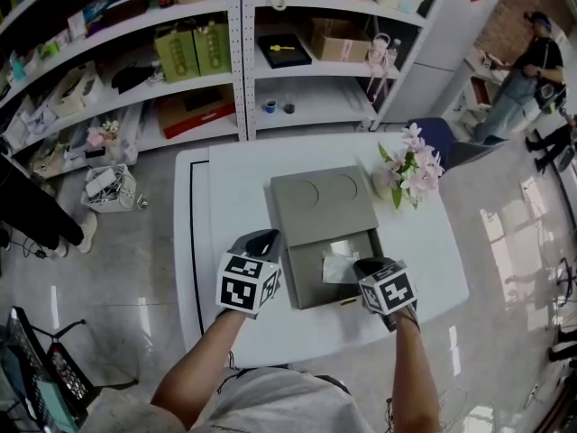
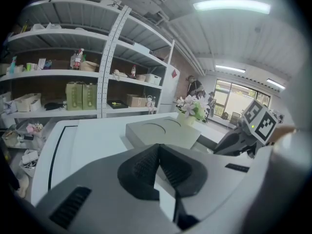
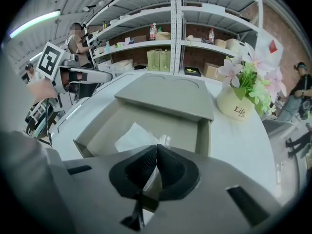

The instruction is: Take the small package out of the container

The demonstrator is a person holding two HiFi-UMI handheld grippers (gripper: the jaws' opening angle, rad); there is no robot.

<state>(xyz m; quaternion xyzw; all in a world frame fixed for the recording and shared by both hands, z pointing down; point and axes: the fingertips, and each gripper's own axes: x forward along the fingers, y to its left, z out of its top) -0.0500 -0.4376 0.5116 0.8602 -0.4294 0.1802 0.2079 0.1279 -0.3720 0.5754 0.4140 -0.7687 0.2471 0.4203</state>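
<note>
A grey box container (image 1: 302, 287) lies on the white table, its flat lid (image 1: 320, 201) slid back over the far half. In the uncovered near half lies the small package (image 1: 335, 264), white under clear wrap. My right gripper (image 1: 362, 268) reaches over the box's near right corner. In the right gripper view its jaws (image 3: 157, 148) are shut on the near edge of the small package (image 3: 132, 136). My left gripper (image 1: 263, 240) sits by the box's left side. In the left gripper view it (image 2: 158, 148) is shut with nothing in it, aimed past the lid (image 2: 161, 130).
A cream pot of pink flowers (image 1: 407, 171) stands on the table right of the lid, seen also as the pot (image 3: 239, 104). White shelves (image 1: 239, 52) with boxes and bags fill the back. A person (image 1: 527, 70) stands far right. The table's front edge is close below both grippers.
</note>
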